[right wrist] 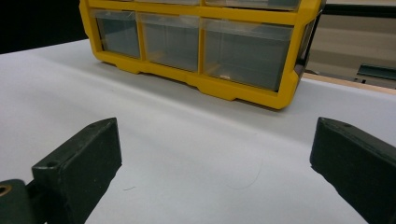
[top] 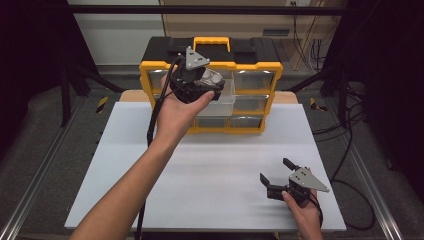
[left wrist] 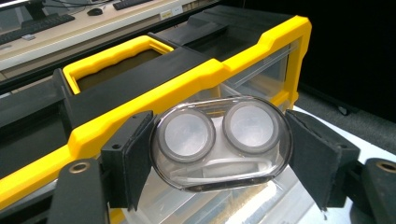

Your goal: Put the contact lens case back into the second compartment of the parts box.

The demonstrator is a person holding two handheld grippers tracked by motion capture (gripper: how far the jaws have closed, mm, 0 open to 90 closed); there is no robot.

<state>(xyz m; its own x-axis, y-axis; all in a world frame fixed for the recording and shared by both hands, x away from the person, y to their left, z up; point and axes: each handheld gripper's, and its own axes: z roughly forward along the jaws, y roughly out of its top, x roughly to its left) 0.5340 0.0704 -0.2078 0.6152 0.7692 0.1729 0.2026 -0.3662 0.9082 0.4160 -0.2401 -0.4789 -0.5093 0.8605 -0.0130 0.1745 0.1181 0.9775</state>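
A clear oval case (left wrist: 222, 140) with two round grey lids and a white piece inside is pinched by its ends in my left gripper (left wrist: 223, 156), which is shut on it. In the high view the left gripper (top: 209, 80) holds the case (top: 214, 78) up in front of the yellow and black drawer organizer (top: 260, 67), just above a pulled-out clear drawer (top: 222, 100). My right gripper (top: 275, 169) rests low over the white table (top: 215, 165) at the front right, open, with nothing between its jaws. Its fingers (right wrist: 79, 163) frame bare table in the right gripper view.
The organizer (right wrist: 196, 46) stands at the table's far edge, with rows of clear drawers and a yellow handle (top: 212, 42) on its black lid. Cables (top: 345, 165) hang off the table's right side. A metal rail (top: 35, 175) runs along the left.
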